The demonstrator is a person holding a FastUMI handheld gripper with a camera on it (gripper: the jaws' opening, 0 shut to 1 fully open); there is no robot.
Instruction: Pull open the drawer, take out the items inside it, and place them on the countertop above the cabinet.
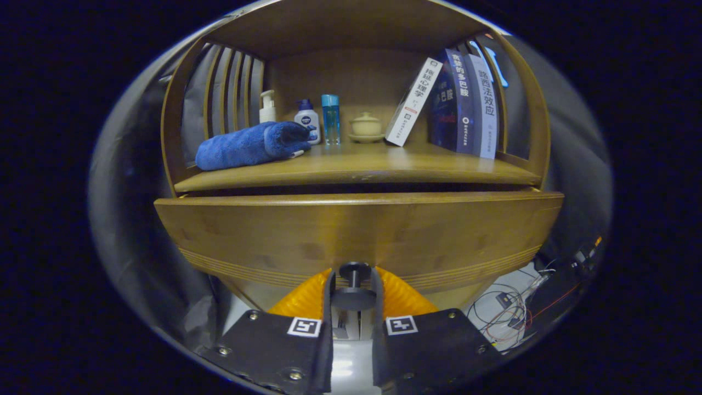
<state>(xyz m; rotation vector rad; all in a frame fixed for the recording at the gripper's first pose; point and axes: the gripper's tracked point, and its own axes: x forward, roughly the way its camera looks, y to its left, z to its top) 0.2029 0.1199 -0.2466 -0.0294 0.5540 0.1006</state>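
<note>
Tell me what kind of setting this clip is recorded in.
Likely a mock home corner in a booth: a wooden cabinet whose countertop holds a blue towel, toiletry bottles and books. The hand-held gripper grips the drawer knob.

My gripper camera sat low and close, facing the drawer front, looking up at the countertop.

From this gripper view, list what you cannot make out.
- Drawer contents: hidden behind its own front panel.
- How far the drawer is open: cannot tell head-on.
- Gripper around the knob: whether both fingers press it is unclear.
- Rear books: cut off by the shelf's side frame.
</note>
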